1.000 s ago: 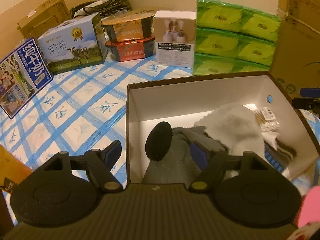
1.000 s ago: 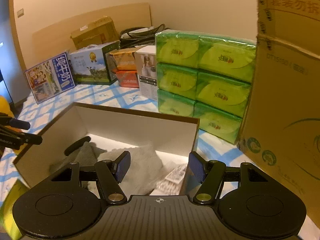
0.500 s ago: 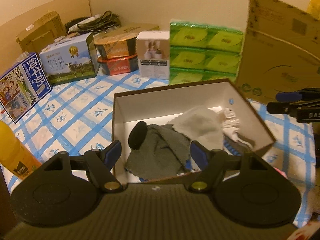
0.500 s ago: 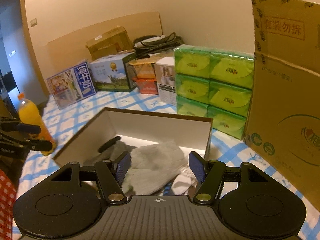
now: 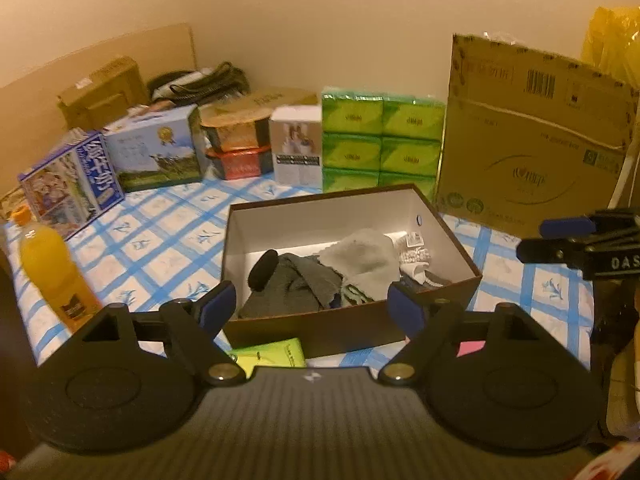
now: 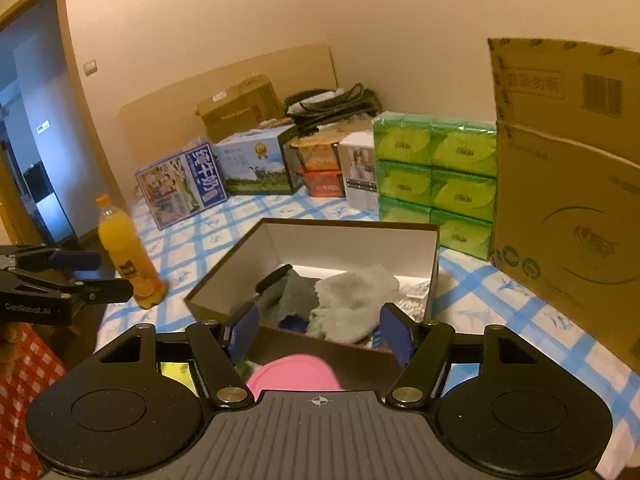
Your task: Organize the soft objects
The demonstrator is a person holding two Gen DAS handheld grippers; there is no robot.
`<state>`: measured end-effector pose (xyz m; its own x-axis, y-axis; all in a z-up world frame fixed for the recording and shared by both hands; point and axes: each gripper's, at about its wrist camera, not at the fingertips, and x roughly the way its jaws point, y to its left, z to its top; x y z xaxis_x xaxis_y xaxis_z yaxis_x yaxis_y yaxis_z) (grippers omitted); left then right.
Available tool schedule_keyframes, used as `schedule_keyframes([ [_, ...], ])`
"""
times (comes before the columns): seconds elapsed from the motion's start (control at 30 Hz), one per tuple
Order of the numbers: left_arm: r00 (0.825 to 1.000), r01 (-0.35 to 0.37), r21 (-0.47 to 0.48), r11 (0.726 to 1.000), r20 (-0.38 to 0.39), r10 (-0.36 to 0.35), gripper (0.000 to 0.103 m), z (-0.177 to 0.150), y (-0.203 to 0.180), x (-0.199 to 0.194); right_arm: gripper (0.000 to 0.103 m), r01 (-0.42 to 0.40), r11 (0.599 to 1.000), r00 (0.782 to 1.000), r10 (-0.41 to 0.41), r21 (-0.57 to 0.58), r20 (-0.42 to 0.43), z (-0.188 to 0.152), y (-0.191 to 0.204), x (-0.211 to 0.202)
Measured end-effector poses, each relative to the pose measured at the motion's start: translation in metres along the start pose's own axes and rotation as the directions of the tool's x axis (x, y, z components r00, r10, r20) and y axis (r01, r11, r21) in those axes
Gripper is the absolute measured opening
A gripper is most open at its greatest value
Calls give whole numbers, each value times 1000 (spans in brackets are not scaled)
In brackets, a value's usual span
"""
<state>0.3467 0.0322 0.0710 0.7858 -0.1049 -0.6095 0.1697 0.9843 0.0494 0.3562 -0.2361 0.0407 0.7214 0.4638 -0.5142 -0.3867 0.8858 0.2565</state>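
Note:
A brown shoebox (image 5: 320, 200) with white inner walls sits on the blue-checked cloth. Inside lie a dark grey cloth (image 5: 296, 284), a light grey cloth (image 5: 360, 256), a black oval piece (image 5: 262, 268) and small white items (image 5: 414, 248). My left gripper (image 5: 311, 307) hovers above and before the box's near wall, its jaws opening with nothing between them. My right gripper (image 6: 319, 330) hangs near the same wall, open and easing wider, nothing held. The box (image 6: 348, 222) and light grey cloth (image 6: 352, 296) also show there. A pink soft item (image 6: 296, 372) and a green packet (image 5: 276, 356) lie in front of the box.
An orange juice bottle (image 5: 52, 280) stands left of the box. Milk cartons (image 5: 156, 156), food tubs and stacked green tissue packs (image 5: 380, 148) line the back. A tall cardboard carton (image 5: 528, 140) stands at the right. Red-checked fabric (image 6: 24, 380) shows at the lower left.
Both grippers have drawn back and up from the box, so it looks smaller. The bottle, green packet and pink item have come into view. The left jaws stand wider.

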Motion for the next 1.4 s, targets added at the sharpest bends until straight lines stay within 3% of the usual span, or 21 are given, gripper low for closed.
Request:
schedule_keyframes([
  [0.17, 1000, -6, -45, 999, 19, 6, 82, -17, -3, -43, 74, 10, 999, 1000, -10, 37, 9, -17, 16, -35],
  [0.43, 998, -56, -61, 997, 7, 56, 82, -45, -15, -105, 75, 33, 999, 999, -33, -8, 27, -33, 46, -93],
  [0.77, 995, -97, -105, 990, 1, 97, 82, -78, -46, -172, 75, -15, 1000, 999, 16, 28, -49, -61, 73, -143],
  [1.0, 992, -123, -129, 984, -24, 121, 82, -102, -65, -202, 75, -12, 999, 997, 15, 43, -80, -82, 86, -170],
  [1.4, 982, -184, -157, 970, -61, 176, 82, -146, -80, -241, 75, 31, 999, 992, -34, -30, -119, -126, 114, -203],
])
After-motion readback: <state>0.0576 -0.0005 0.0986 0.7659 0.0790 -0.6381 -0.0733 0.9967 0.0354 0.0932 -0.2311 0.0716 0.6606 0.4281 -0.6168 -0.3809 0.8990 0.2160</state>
